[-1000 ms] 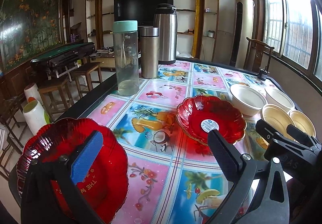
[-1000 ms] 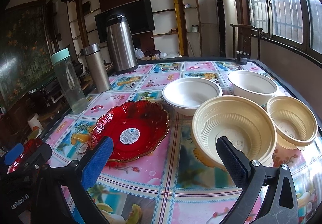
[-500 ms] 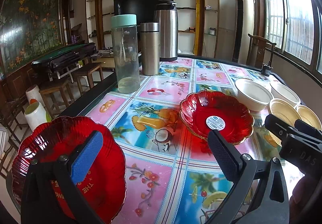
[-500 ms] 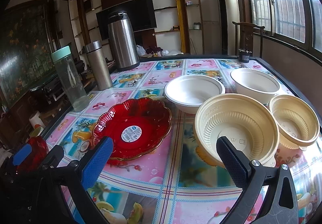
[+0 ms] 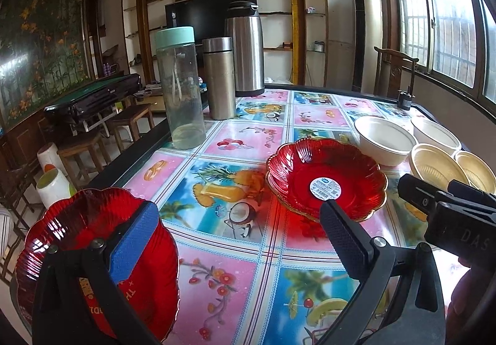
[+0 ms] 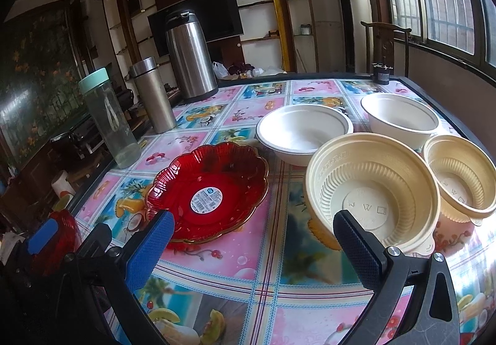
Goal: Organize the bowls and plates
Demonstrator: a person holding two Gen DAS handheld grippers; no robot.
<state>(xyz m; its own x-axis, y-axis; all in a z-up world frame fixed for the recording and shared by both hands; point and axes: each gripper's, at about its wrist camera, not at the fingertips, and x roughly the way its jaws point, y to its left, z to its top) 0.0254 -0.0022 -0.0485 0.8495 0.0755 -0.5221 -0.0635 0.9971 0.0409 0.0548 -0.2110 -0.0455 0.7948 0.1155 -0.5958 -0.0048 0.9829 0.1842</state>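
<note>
Left gripper, jaws spread wide, poised above the near table edge; red scalloped plate directly behind its blue left pad, contact not discernible, nothing clamped; right gripper likewise released and empty over the fruit-print tablecloth; second red plate, labelled at centre, mid-table; large yellow bowl and small yellow bowl just beside it; two white bowls behind; flasks at the far edge. Judged best: grip the near plate's rim squarely, carry it level, nest it centred on its twin.
</note>
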